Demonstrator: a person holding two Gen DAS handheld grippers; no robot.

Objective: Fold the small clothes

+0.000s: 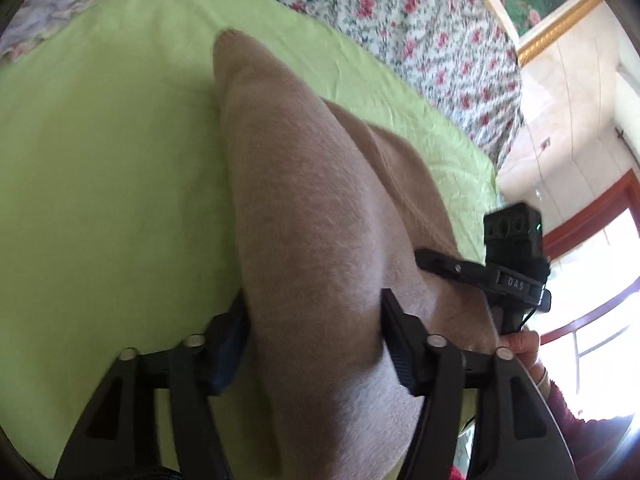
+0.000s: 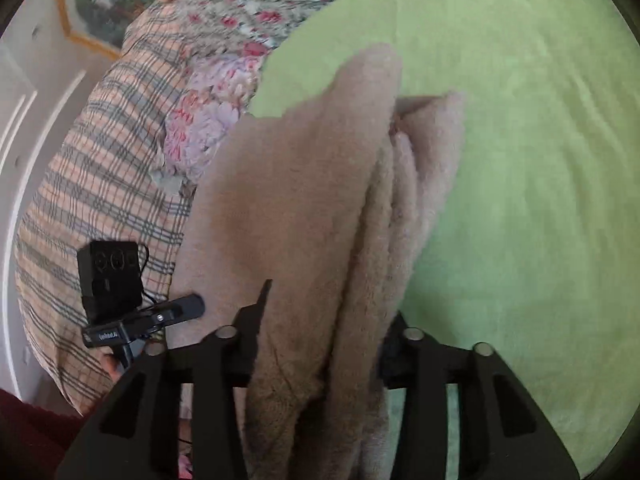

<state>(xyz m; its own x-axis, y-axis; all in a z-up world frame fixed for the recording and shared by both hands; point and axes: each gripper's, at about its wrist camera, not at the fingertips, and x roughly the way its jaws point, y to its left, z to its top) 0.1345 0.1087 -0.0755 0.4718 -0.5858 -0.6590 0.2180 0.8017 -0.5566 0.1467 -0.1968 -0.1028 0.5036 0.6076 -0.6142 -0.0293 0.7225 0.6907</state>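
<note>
A beige fleece garment lies on a green sheet and rises in a thick ridge into my left gripper. The cloth fills the gap, and both pads press on it. In the right wrist view the same garment hangs in several folded layers from my right gripper, which is shut on a bunched edge. Each gripper also shows in the other's view: the right gripper at the garment's right edge, the left gripper at its left edge. The garment's near part is hidden under the fingers.
A floral quilt borders the green sheet at the back. A plaid pillow and flowered fabric lie to the left. A person's hand and maroon sleeve hold the right gripper. A bright window stands beyond.
</note>
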